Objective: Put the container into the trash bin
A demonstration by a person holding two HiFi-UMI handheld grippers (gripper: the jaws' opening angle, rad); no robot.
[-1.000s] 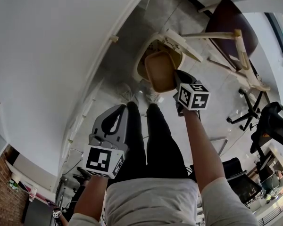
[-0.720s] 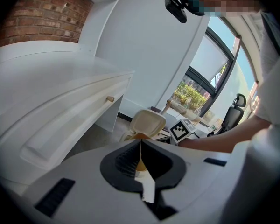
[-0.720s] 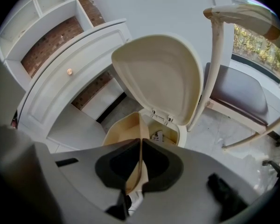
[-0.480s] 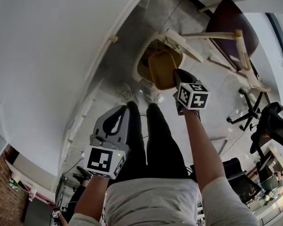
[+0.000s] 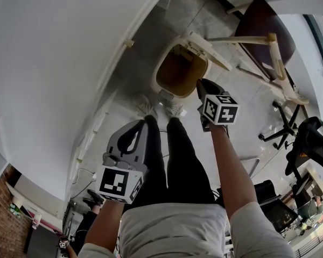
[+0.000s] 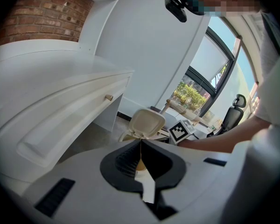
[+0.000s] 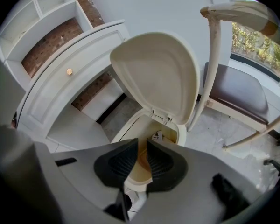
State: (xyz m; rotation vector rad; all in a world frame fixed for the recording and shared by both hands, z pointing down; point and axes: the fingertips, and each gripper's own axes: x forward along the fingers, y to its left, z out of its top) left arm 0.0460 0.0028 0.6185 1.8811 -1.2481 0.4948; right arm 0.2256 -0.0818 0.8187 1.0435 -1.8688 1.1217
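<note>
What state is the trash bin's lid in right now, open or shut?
Open: in the right gripper view the lid stands raised on its hinge behind the trash bin, whose inside shows.

grey t-shirt [image 5: 172, 231], black trousers [image 5: 187, 163]

No readable text, labels, brands or numbers anywhere.

Wall: I see white plaster [image 6: 144, 45], and brick [image 6: 42, 13] up by the shelves.
Desk: white [image 7: 60, 92], with a round knob [image 7: 69, 71] on its drawer.
Floor: pale grey tile [image 5: 247, 95].
Chair: wooden frame, dark seat [image 7: 238, 92].
Window: daylight, with greenery outside [image 6: 200, 83].
</note>
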